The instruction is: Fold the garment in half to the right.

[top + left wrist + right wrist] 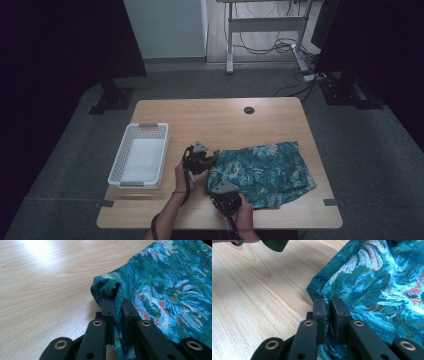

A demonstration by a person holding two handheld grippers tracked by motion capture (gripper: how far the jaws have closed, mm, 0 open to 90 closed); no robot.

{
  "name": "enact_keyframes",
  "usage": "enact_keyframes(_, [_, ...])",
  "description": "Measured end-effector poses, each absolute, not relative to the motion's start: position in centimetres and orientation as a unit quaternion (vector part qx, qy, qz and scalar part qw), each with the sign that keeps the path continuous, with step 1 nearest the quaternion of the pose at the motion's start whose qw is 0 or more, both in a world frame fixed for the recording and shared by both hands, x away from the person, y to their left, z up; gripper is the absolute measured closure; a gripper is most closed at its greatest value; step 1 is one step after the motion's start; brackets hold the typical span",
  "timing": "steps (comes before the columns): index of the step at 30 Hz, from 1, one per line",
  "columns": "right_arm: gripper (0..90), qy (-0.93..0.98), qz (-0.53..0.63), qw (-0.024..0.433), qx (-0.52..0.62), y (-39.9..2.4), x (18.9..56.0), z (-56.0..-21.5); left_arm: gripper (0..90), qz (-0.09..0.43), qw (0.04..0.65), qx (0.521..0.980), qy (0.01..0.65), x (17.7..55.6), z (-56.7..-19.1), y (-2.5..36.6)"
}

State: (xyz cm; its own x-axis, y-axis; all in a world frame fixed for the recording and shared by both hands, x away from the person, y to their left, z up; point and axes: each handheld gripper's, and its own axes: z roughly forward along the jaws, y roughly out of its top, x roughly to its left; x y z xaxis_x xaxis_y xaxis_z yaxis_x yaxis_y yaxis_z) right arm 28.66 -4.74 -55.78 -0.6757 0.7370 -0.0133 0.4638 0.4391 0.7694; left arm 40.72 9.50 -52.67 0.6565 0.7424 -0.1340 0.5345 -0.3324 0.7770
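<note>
The person's arms are cut off at the bottom edge of the high view, and the room around the table (220, 120) is too dark to make out. There is one cloth (265, 172), blue-green with flowers, lying on the right half of the table near the front. There is one white basket (142, 131) on the left side, well apart from the cloth. There are two grippers. The left gripper (117, 302) pinches the cloth's left edge, jaws tight on a fold. The right gripper (328, 301) pinches the cloth's near edge the same way. No writing can be read anywhere.
</note>
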Motion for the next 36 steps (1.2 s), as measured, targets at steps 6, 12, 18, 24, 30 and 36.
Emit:
enact_keyframes(6, [84.5, 0.827, 0.394, 0.171, 0.362, -5.0, 28.7, -55.8, 82.7, 0.122, 0.425, 0.806, 0.395, 40.7, -52.6, 9.6])
enact_keyframes(12, [85.4, 0.822, 0.405, 0.162, 0.366, -5.4, 28.6, -55.9, 82.7, 0.120, 0.429, 0.805, 0.393, 40.7, -52.4, 9.7])
enact_keyframes(18, [85.6, 0.812, 0.421, 0.154, 0.373, -5.8, 28.5, -55.6, 82.7, 0.119, 0.437, 0.802, 0.389, 40.5, -51.7, 9.6])
enact_keyframes(24, [85.7, 0.801, 0.439, 0.151, 0.379, -6.3, 28.4, -55.0, 82.8, 0.120, 0.445, 0.799, 0.385, 40.4, -50.7, 9.4])
enact_keyframes(30, [85.8, 0.791, 0.453, 0.146, 0.385, -6.0, 28.6, -54.4, 82.9, 0.124, 0.448, 0.800, 0.380, 40.5, -49.6, 9.4])
enact_keyframes(36, [85.9, 0.785, 0.466, 0.144, 0.382, -5.3, 28.6, -53.3, 83.1, 0.130, 0.451, 0.798, 0.377, 40.4, -48.6, 9.6])
